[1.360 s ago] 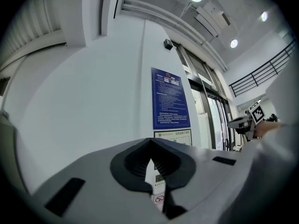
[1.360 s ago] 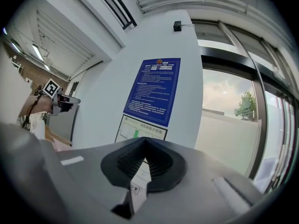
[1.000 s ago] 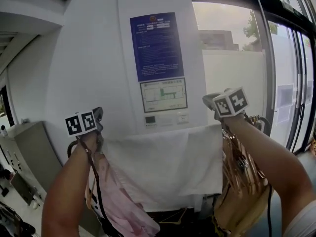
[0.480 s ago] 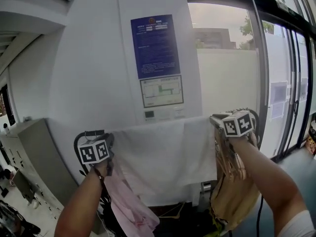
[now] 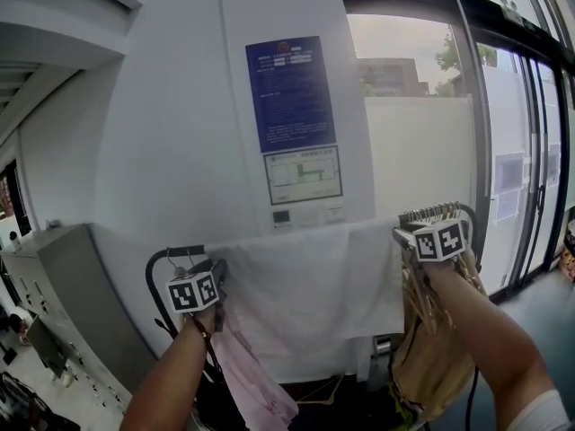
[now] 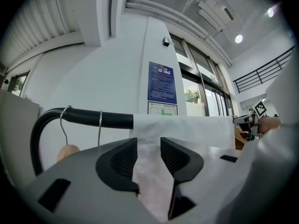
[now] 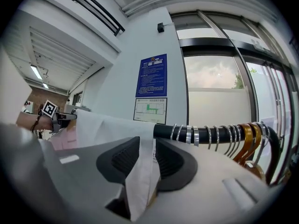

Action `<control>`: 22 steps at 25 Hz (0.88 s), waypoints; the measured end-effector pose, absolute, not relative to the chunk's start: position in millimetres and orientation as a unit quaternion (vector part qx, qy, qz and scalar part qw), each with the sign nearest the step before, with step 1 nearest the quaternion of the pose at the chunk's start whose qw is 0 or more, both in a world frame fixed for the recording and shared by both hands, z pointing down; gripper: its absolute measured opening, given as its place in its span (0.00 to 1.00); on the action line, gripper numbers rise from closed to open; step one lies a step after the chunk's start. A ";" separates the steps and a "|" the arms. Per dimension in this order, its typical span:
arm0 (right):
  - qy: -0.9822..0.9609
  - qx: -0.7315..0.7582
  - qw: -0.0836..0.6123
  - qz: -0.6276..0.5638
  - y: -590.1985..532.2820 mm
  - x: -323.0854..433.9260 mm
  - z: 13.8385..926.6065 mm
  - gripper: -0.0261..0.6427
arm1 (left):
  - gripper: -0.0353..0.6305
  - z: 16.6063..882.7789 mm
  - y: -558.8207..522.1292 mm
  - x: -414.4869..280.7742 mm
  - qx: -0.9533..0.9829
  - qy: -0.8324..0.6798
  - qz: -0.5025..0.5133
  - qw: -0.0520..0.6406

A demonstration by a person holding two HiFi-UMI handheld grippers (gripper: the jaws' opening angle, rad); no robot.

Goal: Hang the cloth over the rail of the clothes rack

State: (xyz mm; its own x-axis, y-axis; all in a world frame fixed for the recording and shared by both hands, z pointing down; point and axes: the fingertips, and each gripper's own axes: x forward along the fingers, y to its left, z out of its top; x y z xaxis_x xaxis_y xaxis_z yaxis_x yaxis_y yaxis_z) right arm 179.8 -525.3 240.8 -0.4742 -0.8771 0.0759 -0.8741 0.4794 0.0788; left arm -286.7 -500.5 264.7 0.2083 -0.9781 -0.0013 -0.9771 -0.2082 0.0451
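Note:
The white cloth (image 5: 314, 294) hangs draped over the black rail (image 5: 171, 254) of the clothes rack, below the wall notice. My left gripper (image 5: 218, 266) is at the cloth's left top corner and my right gripper (image 5: 400, 234) at its right top corner. In the left gripper view the jaws (image 6: 148, 158) are opening, with the cloth (image 6: 187, 127) lying loose in the gap in front of the rail (image 6: 93, 118). In the right gripper view the jaws (image 7: 147, 160) are also opening, and the cloth's edge (image 7: 140, 171) hangs slack between them below the rail (image 7: 163, 130).
A pink garment (image 5: 252, 375) hangs under the rail's left end beside wire hanger hooks (image 6: 99, 125). Several metal and golden hangers (image 7: 233, 136) crowd the right end. A blue notice (image 5: 292, 92) is on the wall behind, a grey cabinet (image 5: 63, 294) at left, glass doors (image 5: 521, 151) at right.
Both grippers have come down from above the rail to its level. The cloth's top edge has settled along the rail, and the cloth hangs flatter.

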 end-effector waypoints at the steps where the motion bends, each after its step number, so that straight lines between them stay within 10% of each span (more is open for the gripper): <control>1: -0.859 0.509 0.053 -0.014 -526.7 178.1 241.8 0.17 | 0.26 264.0 -501.8 -289.1 0.776 -0.631 -0.016 0.017; 12: -0.861 0.506 0.054 -0.007 -530.6 172.5 248.0 0.15 | 0.27 263.8 -502.9 -302.6 0.765 -0.643 -0.032 0.028; 14: -0.858 0.510 0.056 -0.012 -528.8 172.5 247.5 0.06 | 0.07 260.8 -500.6 -302.0 0.768 -0.640 -0.026 0.022; 22: -0.848 0.527 0.058 -0.015 -521.2 181.6 241.2 0.05 | 0.06 239.5 -488.2 -322.3 0.760 -0.648 -0.043 0.016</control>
